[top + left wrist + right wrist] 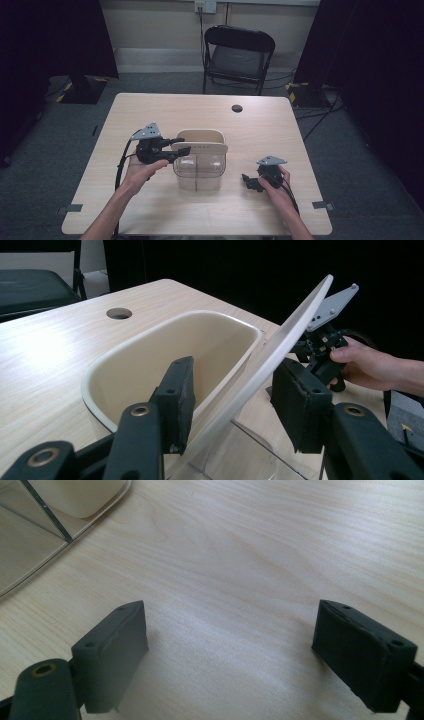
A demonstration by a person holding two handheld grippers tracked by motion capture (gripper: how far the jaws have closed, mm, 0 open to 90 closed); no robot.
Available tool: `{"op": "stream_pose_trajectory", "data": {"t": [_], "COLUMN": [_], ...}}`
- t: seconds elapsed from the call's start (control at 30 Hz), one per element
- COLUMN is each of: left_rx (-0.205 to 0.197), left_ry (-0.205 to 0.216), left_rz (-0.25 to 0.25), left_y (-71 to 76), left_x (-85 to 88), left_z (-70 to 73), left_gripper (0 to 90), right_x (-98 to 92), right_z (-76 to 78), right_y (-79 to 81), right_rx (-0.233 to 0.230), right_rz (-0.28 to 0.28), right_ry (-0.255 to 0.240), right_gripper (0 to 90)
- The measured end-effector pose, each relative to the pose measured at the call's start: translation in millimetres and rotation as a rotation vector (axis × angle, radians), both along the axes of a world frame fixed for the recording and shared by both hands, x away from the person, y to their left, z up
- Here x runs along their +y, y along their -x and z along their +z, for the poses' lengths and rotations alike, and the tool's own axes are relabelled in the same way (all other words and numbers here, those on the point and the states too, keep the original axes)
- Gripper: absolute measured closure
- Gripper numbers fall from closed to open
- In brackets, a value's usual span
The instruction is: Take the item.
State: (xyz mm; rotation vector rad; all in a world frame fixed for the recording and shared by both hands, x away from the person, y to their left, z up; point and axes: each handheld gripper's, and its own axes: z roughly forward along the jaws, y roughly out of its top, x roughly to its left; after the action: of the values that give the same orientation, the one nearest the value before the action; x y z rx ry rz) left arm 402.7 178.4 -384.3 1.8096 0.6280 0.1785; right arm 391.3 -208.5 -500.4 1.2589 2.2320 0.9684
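A clear plastic container (197, 172) stands mid-table with a cream inner bin (200, 136) in it. Its cream lid (202, 148) is tilted up on edge over the container's near rim. My left gripper (181, 146) reaches in from the left and is shut on that lid. In the left gripper view the lid (280, 340) slants between the two pads (175, 400), above the bin's hollow (165, 350). My right gripper (247, 181) rests low on the table to the right of the container, open. Between its pads (115, 650) lies bare wood, and the container's corner (30, 545) is at upper left.
The light wooden table (150, 210) has a round cable hole (237, 108) near its far edge. A black folding chair (237, 55) stands behind the table. Black curtains hang at both sides. Cables trail from each gripper toward the near edge.
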Motion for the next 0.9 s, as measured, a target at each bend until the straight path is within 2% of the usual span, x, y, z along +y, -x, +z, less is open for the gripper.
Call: {"op": "stream_pose_trajectory", "data": {"t": [0.17,0.37,0.43,0.9], "left_rx": [0.003,-0.003,-0.003,-0.009], "left_ry": [0.001,0.003,0.022,0.019], "left_rz": [-0.003,-0.011,-0.013,-0.011], "left_y": [-2.2,-2.2,-1.5,-3.3], "left_x": [0.5,-3.8,-3.1,-1.5], "left_z": [0.5,7.9,8.5,10.3], "left_gripper": [51.7,52.9,53.9,55.7], "right_x": [0.0,-0.1,-0.1,0.0], "right_z": [0.0,-0.1,-0.1,-0.1], "right_y": [0.0,-0.2,-0.3,-0.3], "right_rx": [0.000,-0.002,-0.002,-0.002], "right_rz": [0.000,0.002,0.002,0.002], "right_ry": [0.000,0.001,0.001,0.001], "right_gripper": [13.7,13.7,13.7,13.7]}}
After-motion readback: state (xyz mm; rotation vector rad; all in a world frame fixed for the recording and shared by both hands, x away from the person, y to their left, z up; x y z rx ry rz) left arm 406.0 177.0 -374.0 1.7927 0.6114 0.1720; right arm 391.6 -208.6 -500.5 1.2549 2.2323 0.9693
